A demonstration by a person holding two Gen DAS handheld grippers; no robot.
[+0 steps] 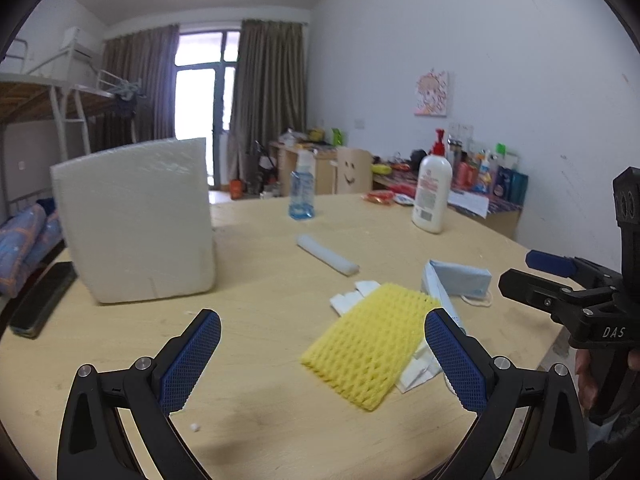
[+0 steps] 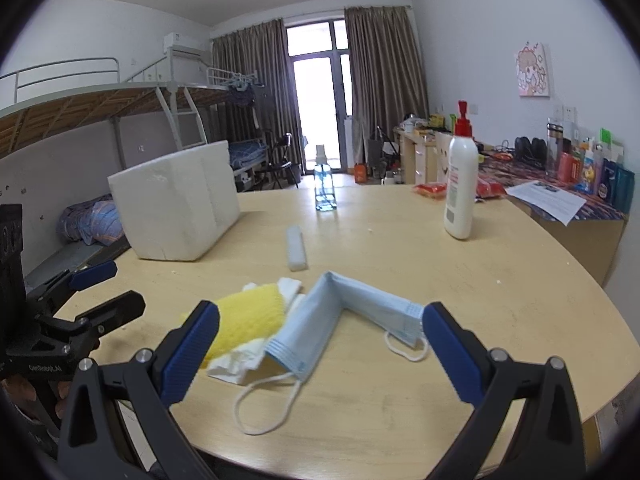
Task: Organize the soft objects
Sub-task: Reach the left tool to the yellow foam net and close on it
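Yellow foam net (image 1: 370,350) on tissue (image 2: 244,356), blue mask (image 2: 340,316) beside, both tongs agape

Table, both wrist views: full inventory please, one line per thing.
foam box: 1, white, far left
foam net sleeve: 1, yellow, near centre, on tissue
tissue: 1, white, under sleeve
face mask: 1, light blue, folded, right of sleeve
foam stick: 1, white, mid table
spray bottle: 1, clear blue, far centre
lotion bottle: 1, white, red pump, far right
phone: 1, black, left edge
left tongs: open, over sleeve
right tongs: open, over mask
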